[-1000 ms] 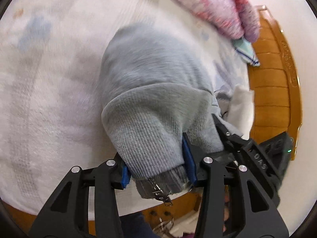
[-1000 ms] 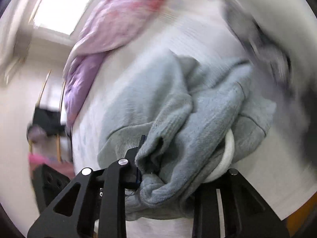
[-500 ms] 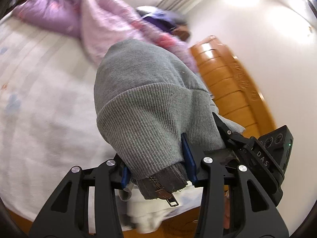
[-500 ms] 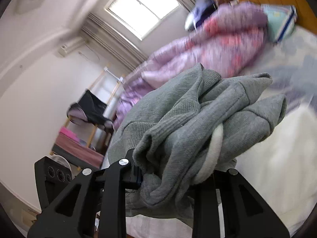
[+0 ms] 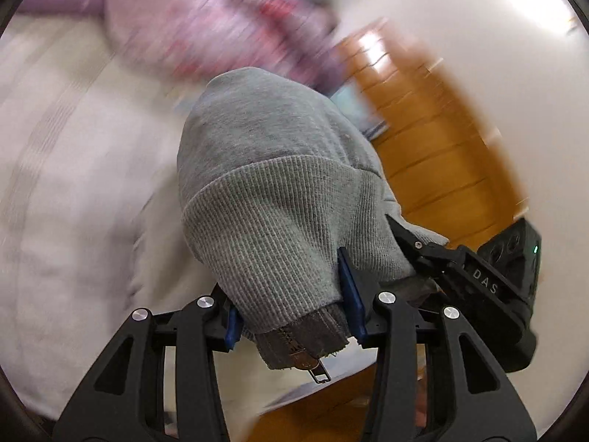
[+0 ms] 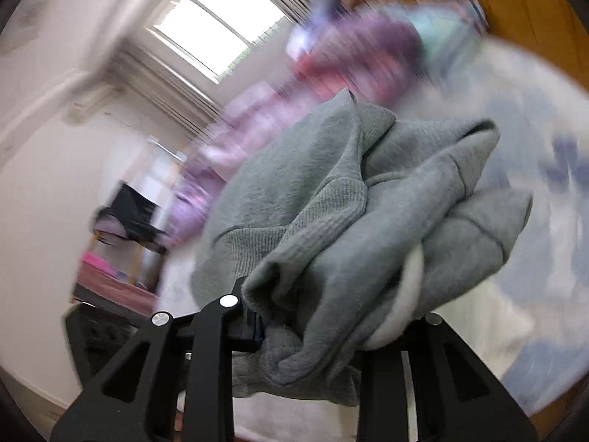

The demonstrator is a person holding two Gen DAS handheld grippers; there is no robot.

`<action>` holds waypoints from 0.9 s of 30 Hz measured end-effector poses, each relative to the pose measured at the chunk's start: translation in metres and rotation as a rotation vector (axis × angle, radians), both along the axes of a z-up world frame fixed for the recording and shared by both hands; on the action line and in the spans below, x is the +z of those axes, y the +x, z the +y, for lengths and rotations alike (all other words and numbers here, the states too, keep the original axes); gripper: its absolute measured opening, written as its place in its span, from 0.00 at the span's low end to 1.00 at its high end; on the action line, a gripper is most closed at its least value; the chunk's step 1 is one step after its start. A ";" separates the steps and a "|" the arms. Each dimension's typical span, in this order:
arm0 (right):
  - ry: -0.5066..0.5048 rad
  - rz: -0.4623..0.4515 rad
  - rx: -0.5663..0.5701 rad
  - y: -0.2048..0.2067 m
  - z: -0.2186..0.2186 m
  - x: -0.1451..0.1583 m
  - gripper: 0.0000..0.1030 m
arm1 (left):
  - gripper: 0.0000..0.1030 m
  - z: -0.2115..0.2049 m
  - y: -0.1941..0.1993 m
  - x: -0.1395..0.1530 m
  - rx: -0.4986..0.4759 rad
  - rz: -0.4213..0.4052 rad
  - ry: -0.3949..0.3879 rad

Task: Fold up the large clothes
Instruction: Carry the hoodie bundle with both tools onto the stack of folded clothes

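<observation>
A grey zip sweatshirt (image 5: 272, 169) hangs bunched over both grippers, lifted above the bed. In the left wrist view my left gripper (image 5: 291, 313) has its blue pads on either side of the ribbed hem, with the zip pull (image 5: 316, 370) dangling below. Its jaws are opening slightly, with the hem still between them and touching both pads. In the right wrist view my right gripper (image 6: 327, 331) is shut on a thick crumpled wad of the same sweatshirt (image 6: 368, 202), where a white lining (image 6: 405, 302) shows. The cloth hides its right finger.
Below lies a bed with a white sheet (image 5: 73, 202), and a pink-purple quilt (image 5: 206, 18) is piled at its far side. A wooden headboard (image 5: 434, 140) stands to the right. A window (image 6: 217, 25) and a rack with dark clothes (image 6: 129, 213) lie beyond. Both views are motion-blurred.
Both grippers have risen off the bed and swung sideways with the sweatshirt. The views went from the sheet close below to the quilt, headboard and room. Both grips look unchanged.
</observation>
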State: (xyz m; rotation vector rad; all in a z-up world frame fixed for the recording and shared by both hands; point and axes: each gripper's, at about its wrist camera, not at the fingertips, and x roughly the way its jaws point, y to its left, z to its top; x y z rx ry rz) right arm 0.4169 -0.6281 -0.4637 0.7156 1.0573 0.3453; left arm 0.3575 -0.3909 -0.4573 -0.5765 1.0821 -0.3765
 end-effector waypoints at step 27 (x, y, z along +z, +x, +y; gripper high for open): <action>-0.426 0.050 0.253 -0.031 0.032 0.013 0.48 | 0.66 -0.050 0.087 0.006 -0.239 0.060 0.482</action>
